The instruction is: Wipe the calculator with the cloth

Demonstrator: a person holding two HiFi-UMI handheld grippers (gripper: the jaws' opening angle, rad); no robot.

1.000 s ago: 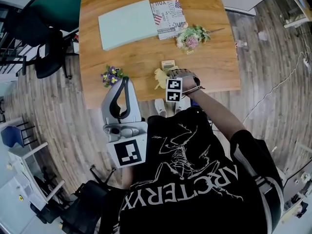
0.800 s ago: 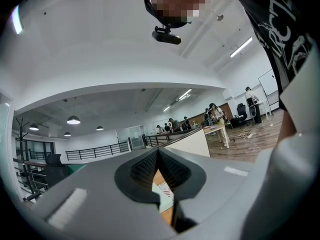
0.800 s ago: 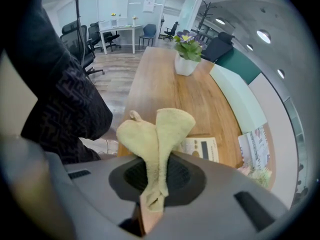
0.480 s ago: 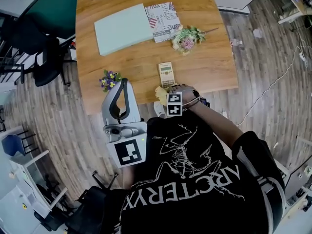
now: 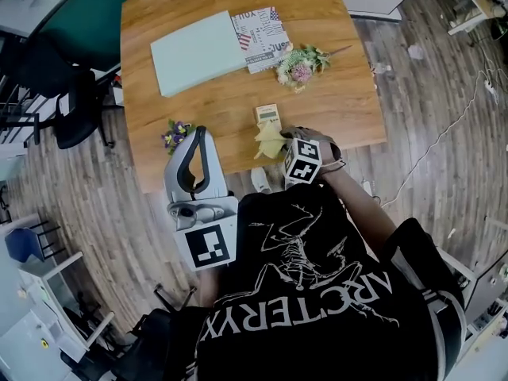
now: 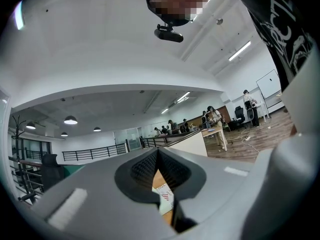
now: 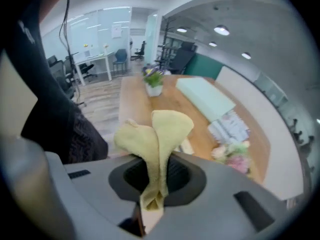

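On the wooden surface (image 5: 341, 94) lie one calculator (image 5: 267, 113), one pale green pad (image 5: 197, 52), one printed booklet (image 5: 262, 32) and two flower bunches (image 5: 298, 64), while the right hand-held gripper (image 7: 155, 184) pinches the single yellow cloth (image 7: 160, 129) over the calculator's near end and the left hand-held gripper (image 6: 159, 174), jaws pressed together on nothing, hangs at the surface's near edge.

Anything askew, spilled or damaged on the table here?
Nothing stands out. The right gripper pinches the yellow cloth at the near end of the calculator; the pad, bouquet and flower pot sit tidy on the table.
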